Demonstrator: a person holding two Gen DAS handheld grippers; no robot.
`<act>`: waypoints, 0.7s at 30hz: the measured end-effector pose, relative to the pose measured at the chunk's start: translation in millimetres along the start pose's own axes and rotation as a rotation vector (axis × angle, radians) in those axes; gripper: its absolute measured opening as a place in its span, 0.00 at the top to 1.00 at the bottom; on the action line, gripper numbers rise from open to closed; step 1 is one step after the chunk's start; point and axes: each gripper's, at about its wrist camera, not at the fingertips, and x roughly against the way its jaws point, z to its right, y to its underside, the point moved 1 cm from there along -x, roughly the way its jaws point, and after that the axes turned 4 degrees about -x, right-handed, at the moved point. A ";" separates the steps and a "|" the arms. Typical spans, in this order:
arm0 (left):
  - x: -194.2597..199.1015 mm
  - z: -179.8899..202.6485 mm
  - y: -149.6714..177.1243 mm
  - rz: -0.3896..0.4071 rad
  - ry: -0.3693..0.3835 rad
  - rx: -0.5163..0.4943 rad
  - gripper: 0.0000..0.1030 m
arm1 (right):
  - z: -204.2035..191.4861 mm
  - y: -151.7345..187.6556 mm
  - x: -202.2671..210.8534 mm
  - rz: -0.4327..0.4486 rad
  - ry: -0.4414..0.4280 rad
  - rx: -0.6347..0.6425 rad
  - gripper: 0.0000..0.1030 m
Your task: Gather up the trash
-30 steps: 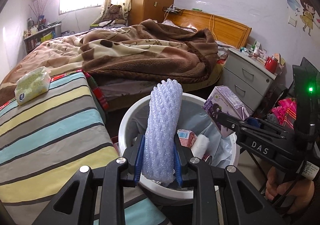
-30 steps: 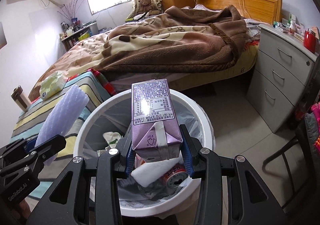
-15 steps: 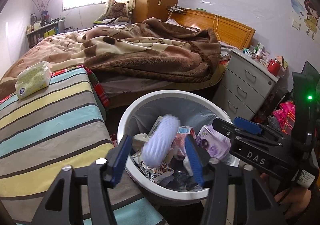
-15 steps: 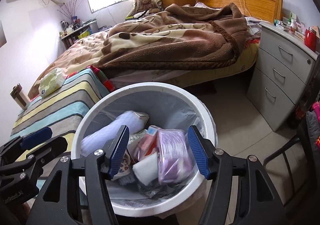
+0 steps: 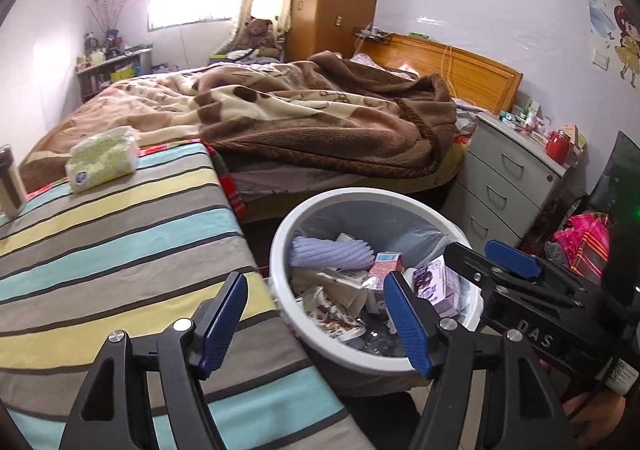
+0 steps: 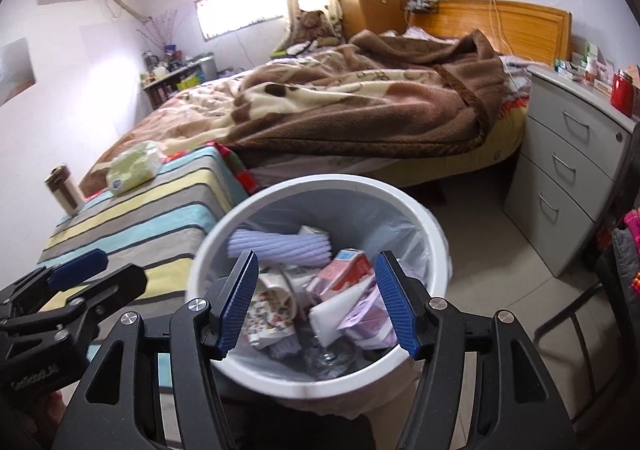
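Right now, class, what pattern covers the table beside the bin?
Stripes of yellow, turquoise and grey on the tablecloth; clearest in the left wrist view.

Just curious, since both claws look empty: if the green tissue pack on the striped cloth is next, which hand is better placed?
Probably left. The left claw hangs open over the striped cloth, where the tissue pack lies; the right claw hangs open over the bin.

I read "DAS" in white on the right tool (image 5: 516,270); the cartons' print in the bin (image 5: 280,246) stays illegible.
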 end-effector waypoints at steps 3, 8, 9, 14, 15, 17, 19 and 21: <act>12.0 -3.5 8.1 0.009 -0.004 0.013 0.32 | -7.8 5.1 9.0 0.022 -0.024 0.019 0.39; 39.3 -7.2 25.7 0.050 -0.123 0.008 0.32 | -19.4 13.7 24.0 0.055 -0.058 0.026 0.39; 44.2 -8.7 29.0 0.055 -0.142 0.008 0.32 | -21.0 14.3 24.2 0.058 -0.062 0.027 0.39; 68.6 -19.9 44.9 0.077 -0.202 0.040 0.32 | -31.6 24.0 33.5 0.074 -0.091 0.038 0.39; 74.7 -21.6 48.6 0.087 -0.225 0.046 0.32 | -32.4 25.3 34.9 0.077 -0.093 0.040 0.39; 82.4 -23.6 53.7 0.104 -0.257 0.047 0.32 | -35.4 29.9 39.8 0.089 -0.102 0.042 0.39; 89.0 -25.3 59.4 0.114 -0.267 0.054 0.32 | -38.9 33.7 44.7 0.103 -0.102 0.050 0.39; 94.0 -26.6 64.1 0.115 -0.272 0.063 0.32 | -42.0 36.6 48.3 0.122 -0.097 0.066 0.39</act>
